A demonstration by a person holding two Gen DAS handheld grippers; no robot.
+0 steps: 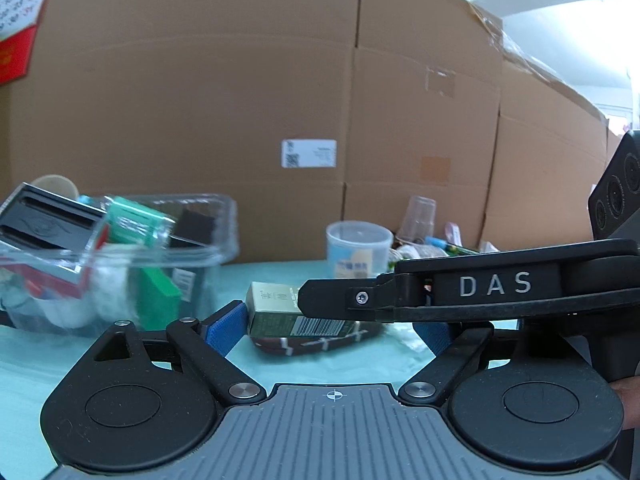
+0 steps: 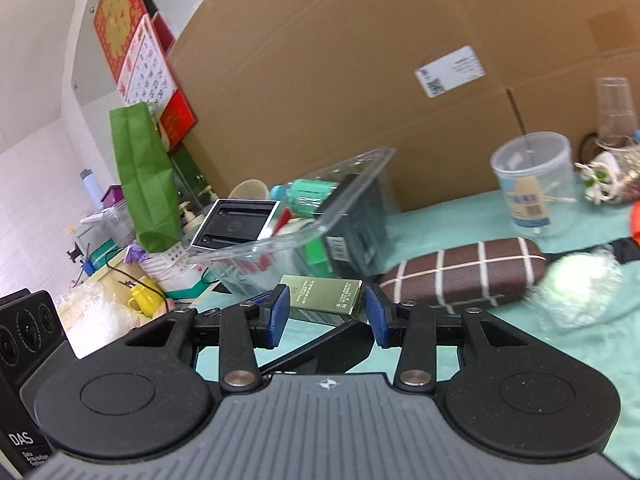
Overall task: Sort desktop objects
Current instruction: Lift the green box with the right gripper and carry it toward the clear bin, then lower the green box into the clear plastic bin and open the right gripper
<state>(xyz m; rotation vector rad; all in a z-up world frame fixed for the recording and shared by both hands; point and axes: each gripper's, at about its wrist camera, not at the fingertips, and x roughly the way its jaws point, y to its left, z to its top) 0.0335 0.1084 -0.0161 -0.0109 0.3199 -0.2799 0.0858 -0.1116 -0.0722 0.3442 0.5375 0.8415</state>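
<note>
We see the right gripper [image 2: 326, 316] with its blue pads [image 2: 279, 312] closed on a small gold-green box [image 2: 326, 294], lifted above the teal tablecloth [image 2: 440, 216]. The left gripper [image 1: 328, 326] has its jaws wide apart, with nothing between the pads. Behind the box lies a brown checked case [image 2: 468, 274]. The clear plastic container [image 2: 320, 228], full of sorted things, stands to the left, and a round clear tub [image 2: 534, 184] is further right.
</note>
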